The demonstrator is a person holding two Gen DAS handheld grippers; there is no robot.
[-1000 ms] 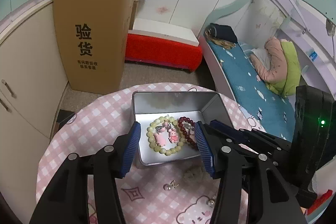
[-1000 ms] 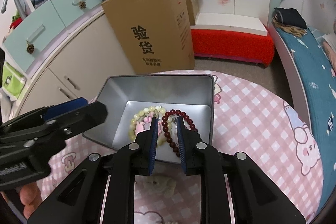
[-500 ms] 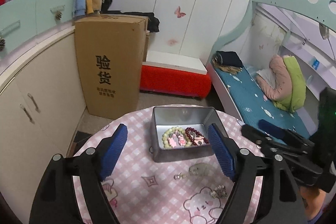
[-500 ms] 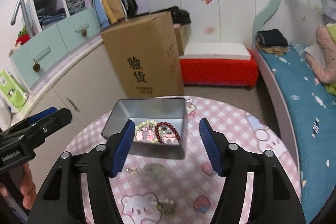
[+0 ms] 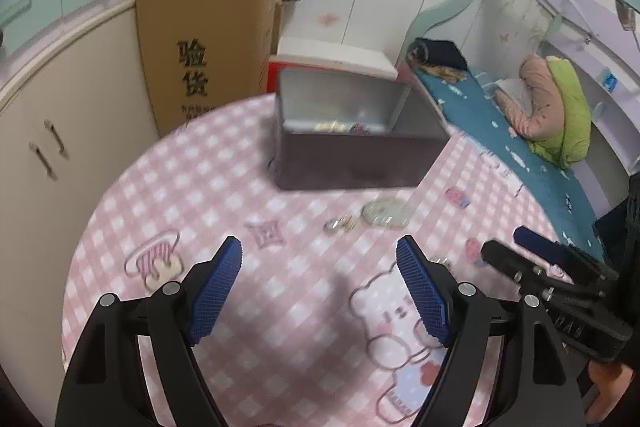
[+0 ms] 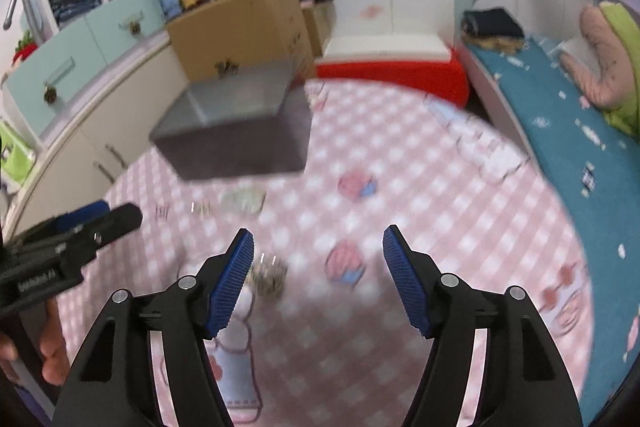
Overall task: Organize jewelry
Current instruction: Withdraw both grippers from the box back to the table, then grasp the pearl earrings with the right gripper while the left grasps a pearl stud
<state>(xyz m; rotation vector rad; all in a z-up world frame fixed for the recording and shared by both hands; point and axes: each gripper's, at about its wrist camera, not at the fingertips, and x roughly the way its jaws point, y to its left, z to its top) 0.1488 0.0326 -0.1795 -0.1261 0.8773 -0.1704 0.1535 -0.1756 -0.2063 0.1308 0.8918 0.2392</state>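
Grippers withdrawn from the tin: a second ago both sets of blue pads framed the beads from close above the tin, whereas both wrist views now take in the tin from a lower, more distant angle across the pink checked tablecloth [image 5: 192, 195]. The left gripper [image 5: 320, 287], then about half open, has its jaws spread wide with nothing between them but bare cloth; its pads [image 5: 216, 291] touch no object. The right gripper [image 6: 318, 279], nearly closed over the bracelets a second ago, is likewise spread apart and empty, with no change in its width detectable now; its left pad [image 6: 232, 283] sits just beside a small beaded cluster [image 6: 270, 277] lying on the cloth, contact not determinable owing to blur. The grey metal tin [image 5: 352, 159] occupies the upper centre of the left wrist view and the upper left of centre in the right wrist view; over its near wall only a sliver of pale beads [image 5: 330, 126] and dark red beads [image 5: 360, 128] is visible, so both bracelets remain inside. On the cloth in front of the tin lie a pale green disc [image 5: 384, 213] and, just to its left, a small metallic piece [image 5: 340, 225], both loose and well apart from either gripper. Each gripper appears at the margin of the other's view, the right one at the lower right of the left wrist view with part of a hand [image 5: 608, 383] below it.
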